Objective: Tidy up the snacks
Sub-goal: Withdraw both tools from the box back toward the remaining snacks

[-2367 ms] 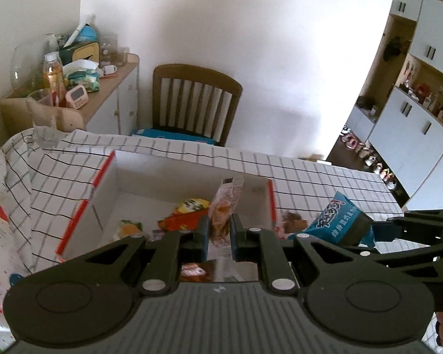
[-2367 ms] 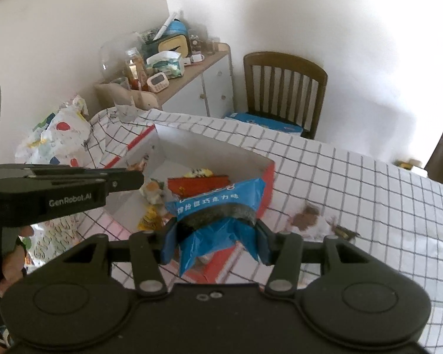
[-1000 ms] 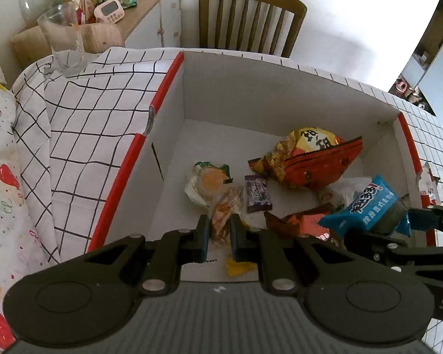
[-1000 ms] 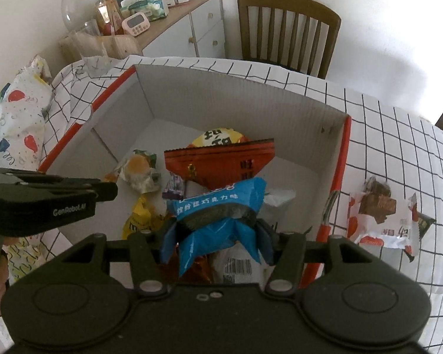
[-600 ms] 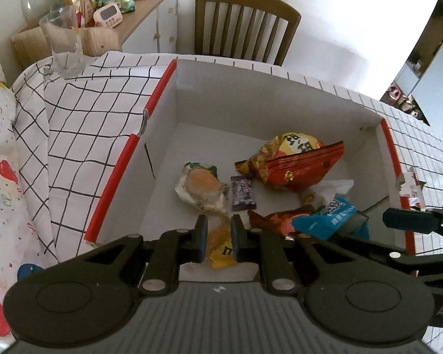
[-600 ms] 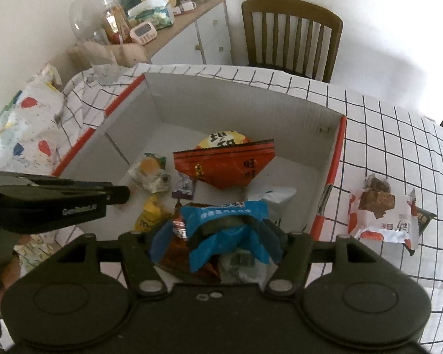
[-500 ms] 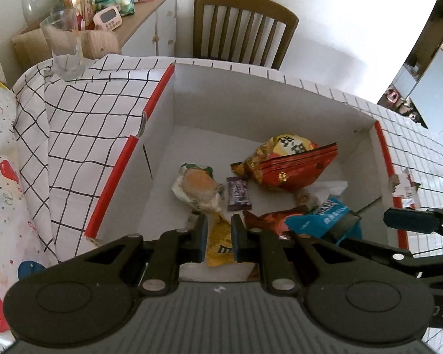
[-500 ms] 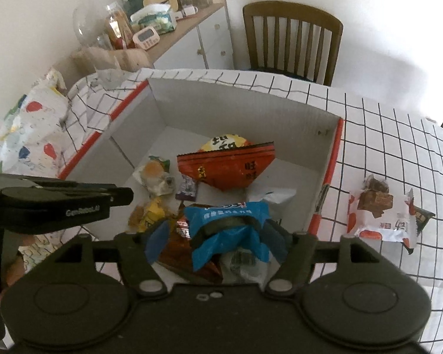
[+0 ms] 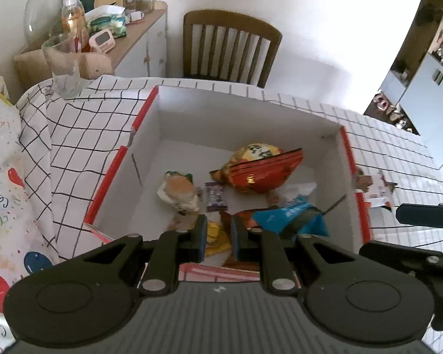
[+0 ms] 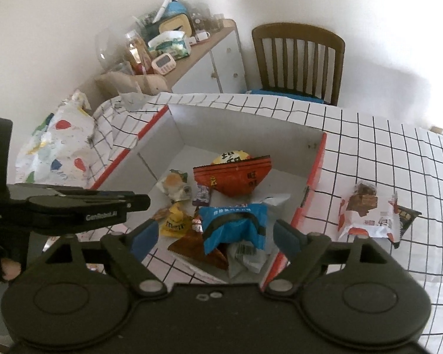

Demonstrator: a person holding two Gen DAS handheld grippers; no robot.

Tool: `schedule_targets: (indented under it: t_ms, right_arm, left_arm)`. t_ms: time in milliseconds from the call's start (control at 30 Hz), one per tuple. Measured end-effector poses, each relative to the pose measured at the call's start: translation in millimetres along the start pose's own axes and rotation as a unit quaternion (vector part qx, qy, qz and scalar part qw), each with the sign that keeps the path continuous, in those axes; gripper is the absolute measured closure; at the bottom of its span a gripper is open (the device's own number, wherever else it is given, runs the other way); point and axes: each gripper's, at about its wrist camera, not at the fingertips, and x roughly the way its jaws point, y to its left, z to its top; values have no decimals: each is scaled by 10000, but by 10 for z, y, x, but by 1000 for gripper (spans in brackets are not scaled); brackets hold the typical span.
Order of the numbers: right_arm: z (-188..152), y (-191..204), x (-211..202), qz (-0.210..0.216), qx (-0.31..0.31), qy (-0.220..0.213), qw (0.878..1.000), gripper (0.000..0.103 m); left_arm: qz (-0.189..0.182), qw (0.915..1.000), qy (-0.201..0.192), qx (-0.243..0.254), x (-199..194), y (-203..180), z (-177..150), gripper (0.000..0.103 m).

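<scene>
While both hand-held grippers hover over a red-rimmed white box (image 10: 245, 124) on a checked desk (image 10: 398, 171), snacks lie piled inside it.

Left hand-held gripper (image 9: 217, 237): jaws nearly together, nothing between them, above a yellow candy bag (image 10: 175, 224). Right hand-held gripper (image 10: 215, 234): jaws opening wide, pads clear of the blue snack bag (image 10: 233, 225), which lies in the box atop other packets, below a red bag (image 10: 236, 178). A second ago that blue bag was pinched in the right jaws, and the left jaws held a small packet. One white-and-red snack packet (image 10: 368, 215) sits on the desk outside the box's right wall. Behind stand a wooden chair (image 10: 298, 59) and a cluttered sideboard (image 10: 203, 56).
</scene>
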Motion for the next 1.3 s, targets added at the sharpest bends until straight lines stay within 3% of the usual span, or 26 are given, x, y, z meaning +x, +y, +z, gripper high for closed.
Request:
schedule_targets:
  t_ms: [267, 333, 400, 433, 633, 700, 800, 933, 1067, 1300]
  right_arm:
    - [-112, -116, -382, 106, -92, -231, 9996, 14]
    - [-136, -151, -479, 105, -140, -302, 9994, 14]
    - [-158, -199, -578, 124, -142, -357, 9992, 14]
    - [-167, -223, -628, 149, -147, -387, 9990, 14]
    - [-227, -380, -917, 228, -196, -560, 9980, 13]
    - [-252, -447, -1016, 214, -202, -619, 9976, 12]
    - [-298, -576, -1158, 140, -229, -725, 9970, 2]
    - [-374, -783, -1331, -19, -148, -859, 9962, 0]
    - [-458, -991, -1464, -142, 11, -957, 9953, 0]
    - [-576, -1366, -1578, -353, 293, -1000, 9939, 0]
  left_arm:
    - [-140, 9996, -215, 92, -235, -235, -76, 85]
    - [-190, 9993, -286, 126, -294, -301, -90, 73]
    - [-234, 9988, -398, 151, -362, -366, -105, 39]
    - [-255, 9983, -496, 163, -410, -407, -118, 33]
    - [-472, 9958, -702, 347, -595, -679, -171, 30]
    - [-508, 9947, -763, 470, -643, -804, -195, 25]
    - [-641, 9926, -853, 574, -698, -964, -248, 18]
    - [-788, 9903, -910, 695, -708, -1192, -322, 17]
    - [-1044, 9870, -963, 752, -679, -1364, -397, 2]
    - [-1390, 9837, -820, 792, -539, -1661, -501, 2]
